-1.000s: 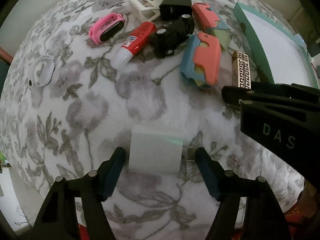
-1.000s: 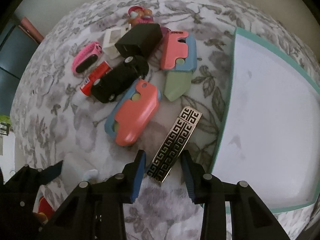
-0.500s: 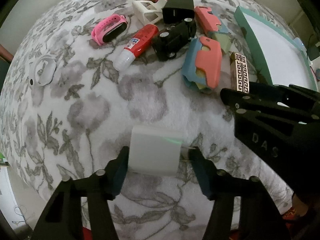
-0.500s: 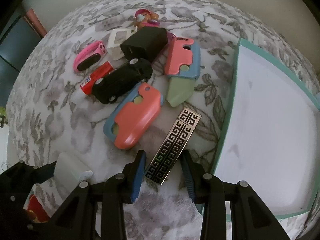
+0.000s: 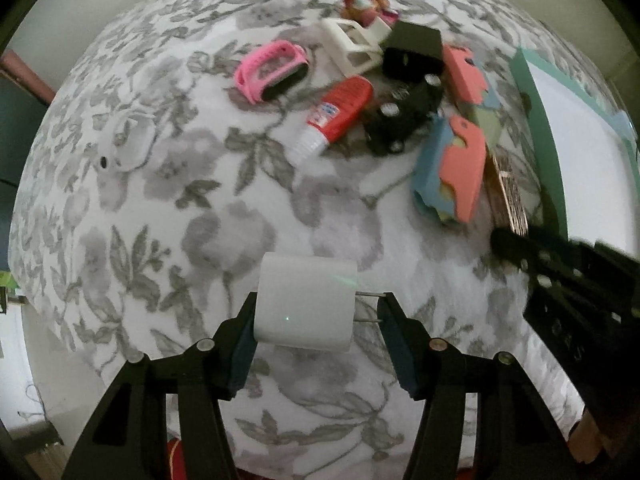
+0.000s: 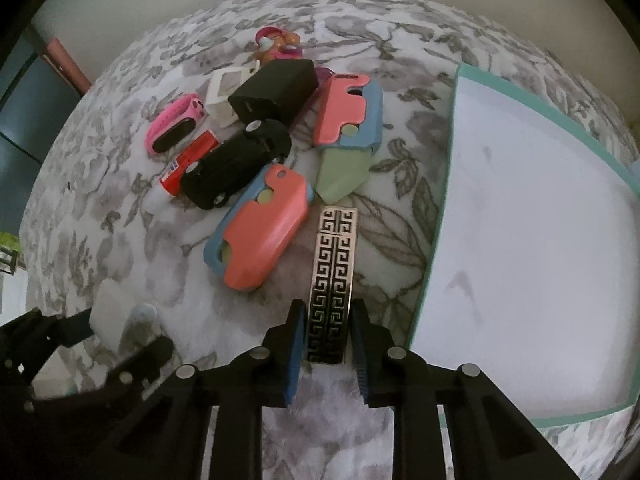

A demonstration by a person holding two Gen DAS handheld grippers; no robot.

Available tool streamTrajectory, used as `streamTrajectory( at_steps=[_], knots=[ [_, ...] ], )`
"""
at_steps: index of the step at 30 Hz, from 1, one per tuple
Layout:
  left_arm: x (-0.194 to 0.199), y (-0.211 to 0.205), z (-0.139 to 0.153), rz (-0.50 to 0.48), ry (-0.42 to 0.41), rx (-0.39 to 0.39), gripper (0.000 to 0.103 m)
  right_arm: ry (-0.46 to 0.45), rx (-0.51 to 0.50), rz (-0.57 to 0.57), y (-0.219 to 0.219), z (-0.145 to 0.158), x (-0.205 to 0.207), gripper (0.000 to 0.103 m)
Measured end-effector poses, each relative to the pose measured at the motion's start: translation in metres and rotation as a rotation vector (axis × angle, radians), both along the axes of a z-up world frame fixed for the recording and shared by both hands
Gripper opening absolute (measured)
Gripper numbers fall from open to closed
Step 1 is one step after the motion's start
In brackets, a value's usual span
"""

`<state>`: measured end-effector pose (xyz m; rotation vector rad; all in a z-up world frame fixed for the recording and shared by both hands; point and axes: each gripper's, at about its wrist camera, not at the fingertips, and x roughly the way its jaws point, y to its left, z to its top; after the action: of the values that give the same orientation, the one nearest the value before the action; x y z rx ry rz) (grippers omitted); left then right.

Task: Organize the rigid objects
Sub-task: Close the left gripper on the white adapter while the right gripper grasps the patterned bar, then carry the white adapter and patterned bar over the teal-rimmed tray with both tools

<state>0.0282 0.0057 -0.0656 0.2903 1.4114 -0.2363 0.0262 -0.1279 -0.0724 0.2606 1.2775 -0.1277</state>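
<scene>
**Both grippers closed on objects over the flowered cloth**

Left wrist view: the left gripper (image 5: 316,320) has its fingers closed on a white charger (image 5: 306,302). One pad presses the block's left side and the other meets the tips of its two metal prongs on the right. Beyond it, the flowered cloth (image 5: 160,208) carries a loose heap at the far right: a pink wristband (image 5: 270,70), a red glue tube (image 5: 338,114), a black toy car (image 5: 402,120), a white frame (image 5: 352,46), a black box (image 5: 412,50) and two pink-and-blue cases, the nearer case (image 5: 454,170) beside a patterned metal bar (image 5: 510,188). A small white case (image 5: 130,146) lies alone at the far left. The green-rimmed tray (image 5: 546,140) runs along the right edge. The right gripper's black body fills the near right corner, blurred.

Right wrist view: the right gripper (image 6: 328,342) has just been closing, and its fingers now clamp the near end of the patterned metal bar (image 6: 332,276), which points away, straight along the fingers. The nearer pink-and-blue case (image 6: 262,228) lies just left of the bar, and the tray (image 6: 438,240) lies to the right, its white floor bare. The toy car (image 6: 238,164), glue tube (image 6: 190,162), wristband (image 6: 174,130), black box (image 6: 274,90), white frame (image 6: 226,92) and the second case (image 6: 348,110) sit further off. The white charger (image 6: 112,312) shows at the near left, in the left gripper's blurred fingers.
</scene>
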Motion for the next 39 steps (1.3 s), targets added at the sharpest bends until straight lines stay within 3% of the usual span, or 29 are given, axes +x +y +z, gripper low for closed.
streamTrajectory(
  at_steps=[9,19,25,31,39],
  knots=[
    [0.026,-0.005,0.038,0.092,-0.022,-0.046,0.060,-0.036,0.151,-0.064,-0.028,0.009,-0.010,0.022],
    [0.033,-0.037,0.071,0.111,-0.074,-0.098,0.060,-0.132,0.244,-0.139,-0.052,0.044,-0.024,0.022],
    [0.029,-0.053,0.073,0.101,-0.101,-0.125,0.060,-0.186,0.256,-0.182,-0.064,0.067,-0.028,0.022],
    [0.027,-0.083,0.082,0.065,-0.120,-0.143,0.060,-0.247,0.195,-0.257,-0.090,0.090,-0.037,0.022],
    [0.025,-0.143,0.066,-0.007,-0.063,-0.163,0.060,-0.204,0.146,-0.395,-0.134,0.074,-0.046,0.022]
  ],
)
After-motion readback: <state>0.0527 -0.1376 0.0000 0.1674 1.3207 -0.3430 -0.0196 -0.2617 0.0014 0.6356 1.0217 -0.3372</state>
